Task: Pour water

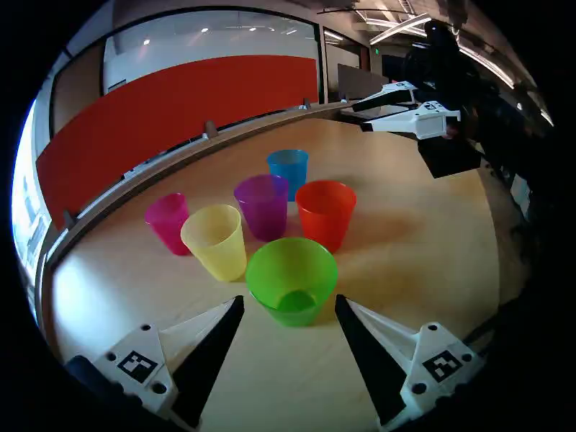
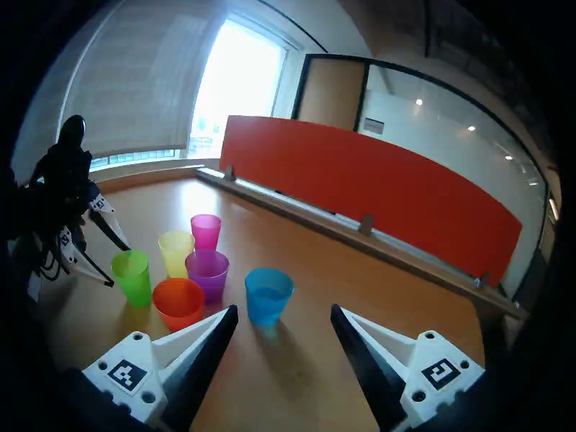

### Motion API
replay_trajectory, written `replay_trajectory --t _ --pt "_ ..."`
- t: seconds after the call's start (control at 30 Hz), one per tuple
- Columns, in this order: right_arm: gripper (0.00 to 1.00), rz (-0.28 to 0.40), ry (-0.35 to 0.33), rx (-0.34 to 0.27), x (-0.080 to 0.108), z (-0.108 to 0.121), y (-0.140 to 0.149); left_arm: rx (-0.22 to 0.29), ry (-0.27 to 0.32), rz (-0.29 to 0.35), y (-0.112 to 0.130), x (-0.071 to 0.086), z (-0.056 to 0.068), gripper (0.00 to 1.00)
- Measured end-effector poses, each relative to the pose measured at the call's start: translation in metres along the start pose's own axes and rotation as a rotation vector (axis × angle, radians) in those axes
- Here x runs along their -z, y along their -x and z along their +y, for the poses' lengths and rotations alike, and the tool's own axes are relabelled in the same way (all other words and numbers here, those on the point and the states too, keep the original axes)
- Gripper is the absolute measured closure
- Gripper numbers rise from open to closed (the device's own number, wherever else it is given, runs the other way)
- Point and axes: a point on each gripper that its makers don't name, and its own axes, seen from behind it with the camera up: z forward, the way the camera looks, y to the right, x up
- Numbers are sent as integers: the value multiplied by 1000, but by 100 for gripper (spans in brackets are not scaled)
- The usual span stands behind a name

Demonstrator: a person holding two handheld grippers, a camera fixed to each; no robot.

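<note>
The left hand-held gripper (image 1: 288, 298), spread, points at the green cup (image 1: 291, 277) just ahead. The right hand-held gripper (image 2: 283, 308), also spread, faces the blue cup (image 2: 268, 295); the right gripper view adds a bright window (image 2: 237, 79).

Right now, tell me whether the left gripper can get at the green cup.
Probably yes. The green cup stands ahead of the left gripper, centred between its open jaws, nothing in the way. The yellow cup sits close beside it, so go in straight.

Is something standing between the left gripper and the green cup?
Nothing visible does. The green cup stands just ahead of the open left gripper. The yellow cup and the orange cup stand beyond it, off to the sides.
</note>
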Motion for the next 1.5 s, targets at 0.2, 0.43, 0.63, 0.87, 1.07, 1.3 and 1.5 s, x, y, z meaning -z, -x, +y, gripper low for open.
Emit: replay_trajectory --t 0.2,0.43,0.63,0.87,1.07,1.3,1.5 --pt "0 -2 -3 2 -4 1 2 0 13 -7 0 -9 2 6" --pt "0 -5 -9 2 -10 1 4 2 20 -7 -3 -18 2 6" --pt "0 -8 -14 0 -14 1 4 3 22 -6 -4 -23 1 6" --pt "0 -10 -18 3 -19 1 4 2 25 -7 -3 -27 -1 6" --pt "0 -14 -23 3 -24 1 5 -18 23 -3 -3 -29 -1 9" --pt "0 -19 -29 4 -28 -1 7 -14 23 -5 -3 -30 -2 17" --pt "0 -29 -35 4 -35 -1 11 -18 12 3 -5 -28 -2 17"
